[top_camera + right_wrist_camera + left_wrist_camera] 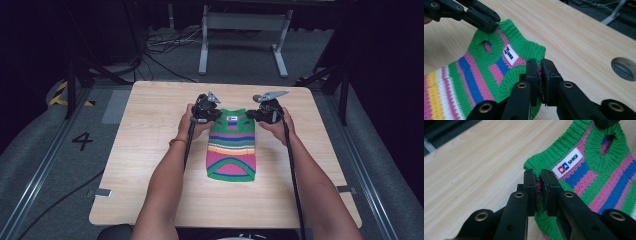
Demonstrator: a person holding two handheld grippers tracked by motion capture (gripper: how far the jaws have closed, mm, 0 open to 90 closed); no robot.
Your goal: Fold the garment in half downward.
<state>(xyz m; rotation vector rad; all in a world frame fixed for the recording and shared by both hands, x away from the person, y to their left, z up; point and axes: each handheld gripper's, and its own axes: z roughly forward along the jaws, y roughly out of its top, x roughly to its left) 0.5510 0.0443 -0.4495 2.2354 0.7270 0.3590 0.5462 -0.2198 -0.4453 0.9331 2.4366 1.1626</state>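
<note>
The left claw (538,192) and right claw (539,77) are each clamped on a top corner of the striped sweater (231,145), which lies flat mid-worktop (150,150), collar toward 12 o'clock. Any lift should probably keep both corners level and lightly tensioned.

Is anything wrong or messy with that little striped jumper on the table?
Nothing stands out. The striped sweater lies flat and straight on the table, with no tear showing. The left gripper and right gripper each pinch one of its top corners.
</note>
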